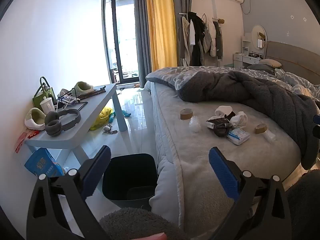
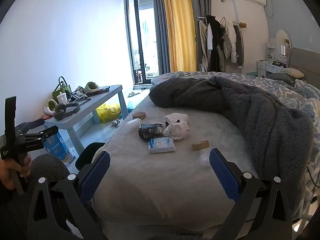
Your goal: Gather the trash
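The trash lies in a loose cluster on the grey bed (image 2: 160, 180) near its foot: a blue-and-white tissue pack (image 2: 161, 144), a dark wrapper (image 2: 149, 129) lying on a black ring-shaped thing just behind it, crumpled white cloth (image 2: 177, 127) touching the wrapper's right end, two brown tape rolls (image 2: 139, 115) (image 2: 200, 145) at the left and right of the group, and two bits of clear crumpled plastic (image 2: 203, 160) (image 1: 194, 124), one just beside each roll. A dark fleece blanket (image 2: 250, 108) is heaped behind and to the right of them. On the floor against the bed's left side stands a black bin (image 1: 130, 177), open at the top. The left gripper (image 1: 160, 172) hangs over the bin and the bed's edge, its jaws spread wide with nothing between them; the right gripper (image 2: 160, 175) is held over the foot of the bed, jaws likewise released and empty, pointing toward the cluster. In the right wrist view a hand (image 2: 12, 170) grips the left tool's handle. Further left a light blue table (image 1: 96, 108) carries grey headphones (image 1: 62, 121), a white mug (image 1: 47, 104), slippers and a green bag (image 1: 43, 94); a yellow bag (image 1: 102, 118) sits beneath it, and a blue package (image 1: 43, 166) lies by its near leg.
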`<state>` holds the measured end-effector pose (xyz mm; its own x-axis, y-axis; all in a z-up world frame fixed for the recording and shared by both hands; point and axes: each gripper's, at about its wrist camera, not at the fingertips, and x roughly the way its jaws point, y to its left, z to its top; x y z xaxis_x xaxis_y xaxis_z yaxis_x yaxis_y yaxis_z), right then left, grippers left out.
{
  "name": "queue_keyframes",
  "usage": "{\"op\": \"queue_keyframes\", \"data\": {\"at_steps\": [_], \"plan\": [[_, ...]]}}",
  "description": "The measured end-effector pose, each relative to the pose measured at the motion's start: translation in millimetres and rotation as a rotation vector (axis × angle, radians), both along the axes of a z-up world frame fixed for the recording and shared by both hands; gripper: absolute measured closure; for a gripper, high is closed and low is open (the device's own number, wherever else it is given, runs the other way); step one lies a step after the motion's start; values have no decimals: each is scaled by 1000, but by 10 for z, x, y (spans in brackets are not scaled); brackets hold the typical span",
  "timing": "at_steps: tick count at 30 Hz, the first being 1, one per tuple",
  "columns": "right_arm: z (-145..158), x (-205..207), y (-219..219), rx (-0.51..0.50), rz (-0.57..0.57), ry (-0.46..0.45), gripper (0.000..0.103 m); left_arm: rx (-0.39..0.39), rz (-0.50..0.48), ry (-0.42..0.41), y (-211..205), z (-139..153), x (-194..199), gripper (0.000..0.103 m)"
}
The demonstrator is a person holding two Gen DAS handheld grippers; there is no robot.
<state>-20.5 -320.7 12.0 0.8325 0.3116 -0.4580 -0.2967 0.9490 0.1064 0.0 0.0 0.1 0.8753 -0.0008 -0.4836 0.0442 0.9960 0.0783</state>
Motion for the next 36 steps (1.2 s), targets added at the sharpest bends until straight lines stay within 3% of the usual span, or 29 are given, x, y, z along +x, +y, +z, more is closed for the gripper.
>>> {"op": "queue_keyframes", "data": {"at_steps": [36], "plan": [[-28, 15, 20, -7, -1, 5, 3, 4, 0, 0, -1, -1, 0, 3]]}}
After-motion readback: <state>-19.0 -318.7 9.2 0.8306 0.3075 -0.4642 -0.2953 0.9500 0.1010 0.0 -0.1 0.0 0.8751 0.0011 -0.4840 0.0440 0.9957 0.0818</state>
